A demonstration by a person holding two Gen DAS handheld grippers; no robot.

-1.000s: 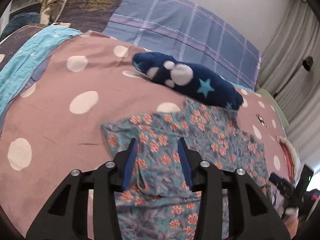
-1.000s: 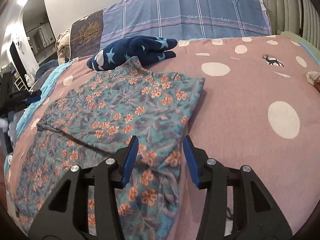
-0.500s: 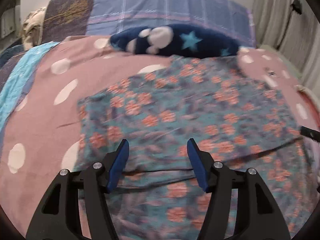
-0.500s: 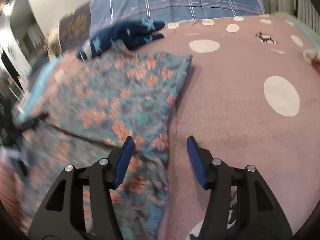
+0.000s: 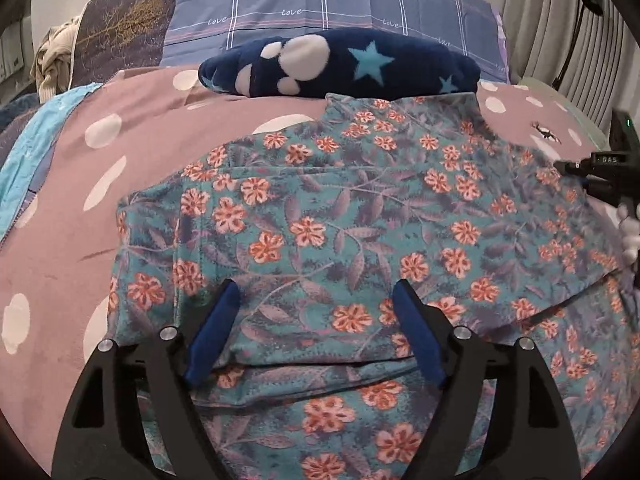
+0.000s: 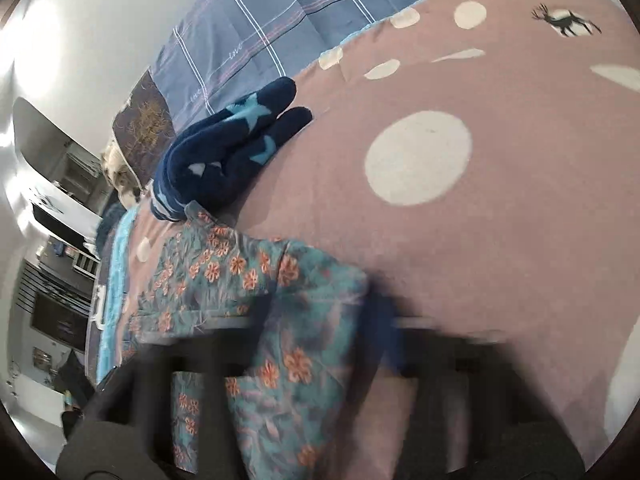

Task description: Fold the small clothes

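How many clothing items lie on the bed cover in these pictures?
2. The floral garment lies spread in the near middle; the navy fleece item with stars lies just behind it, by the plaid bedding. More may be hidden outside the views.

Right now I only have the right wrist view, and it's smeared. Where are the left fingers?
Observer: The left gripper is over the near part of the floral garment. Its fingers are wide apart and opening, with no cloth pinched between them.
Operator: Is there a fold near them?
Observer: Yes. A folded edge runs crosswise between the fingers, just behind their tips.
Operator: What lies beyond the garment?
Observer: The navy fleece lies at the garment's far edge. This view shows a white paw print on it.
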